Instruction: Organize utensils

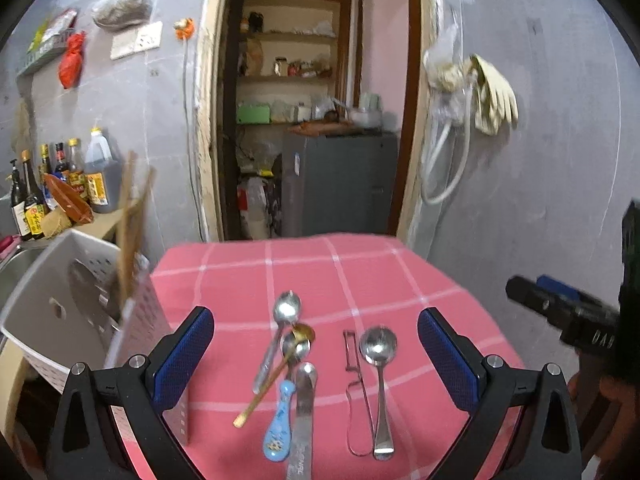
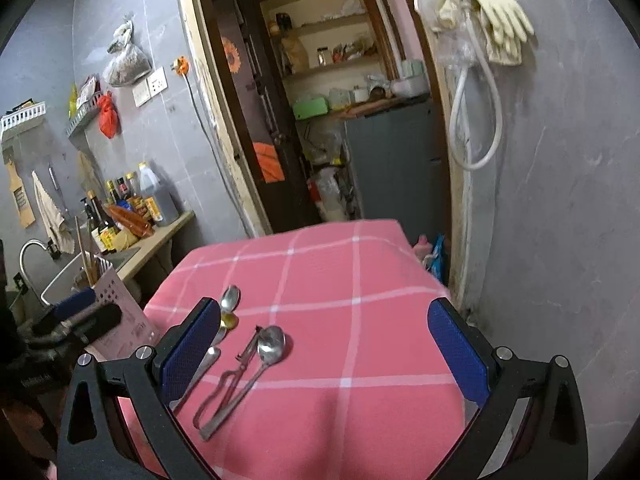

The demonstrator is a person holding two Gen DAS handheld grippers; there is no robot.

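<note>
**Utensils lying loose on the pink checked cloth**

The left gripper (image 1: 316,356) is hovering with its fingers spread wide and gripping nothing, and the right gripper (image 2: 324,354) is doing likewise. Between the left fingers, a steel spoon (image 1: 286,312), a gold spoon (image 1: 276,376) and a blue-handled spoon (image 1: 278,428) are lying overlapped on the tablecloth (image 1: 360,272). Just right of them, a peeler (image 1: 354,384) and a round soup spoon (image 1: 379,364) are resting side by side. A white perforated utensil holder (image 1: 60,300) is standing at the table's left edge.

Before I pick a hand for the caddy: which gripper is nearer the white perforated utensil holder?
Left. The left gripper hangs right beside the utensil holder; the right gripper sits farther right, over the pink tablecloth.
</note>
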